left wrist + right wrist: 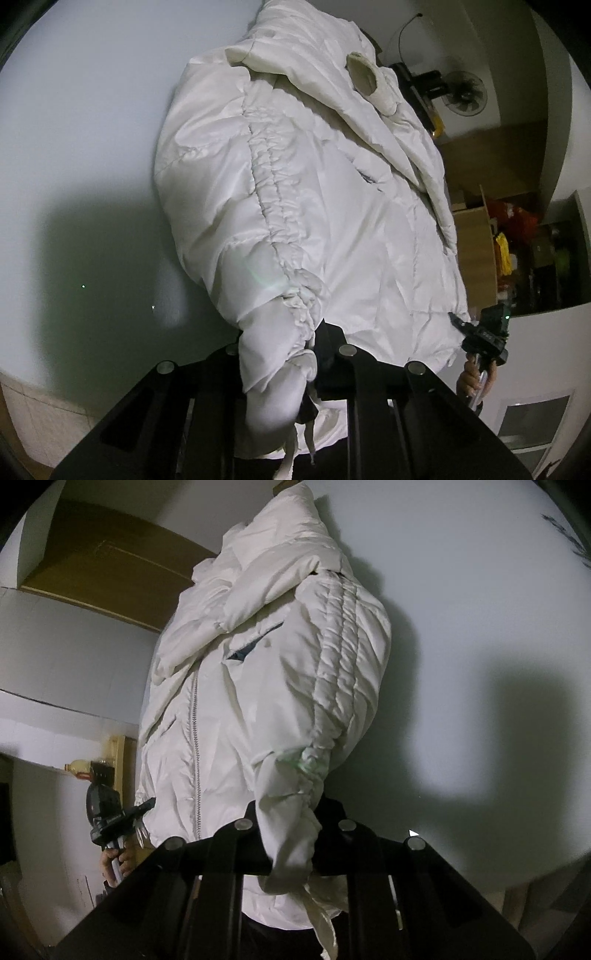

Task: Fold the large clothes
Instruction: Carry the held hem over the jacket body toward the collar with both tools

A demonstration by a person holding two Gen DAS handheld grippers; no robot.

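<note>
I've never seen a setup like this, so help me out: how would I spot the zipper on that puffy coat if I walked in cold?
Find the pale table; the big white padded jacket lies across it, both grippers clamping its hem corners. In the right wrist view, the zipper is the thin silvery toothed line down the jacket's front. The gathered side seam is bunched fabric, not metal.

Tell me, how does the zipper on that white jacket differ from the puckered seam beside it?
The zipper is a thin, straight, silvery line down the front; the puckered seam is a wide band of gathered white fabric along the side. The seam's lower end is pinched in the right gripper; the zipper runs past it ungripped. Both run lengthwise along the jacket.
</note>
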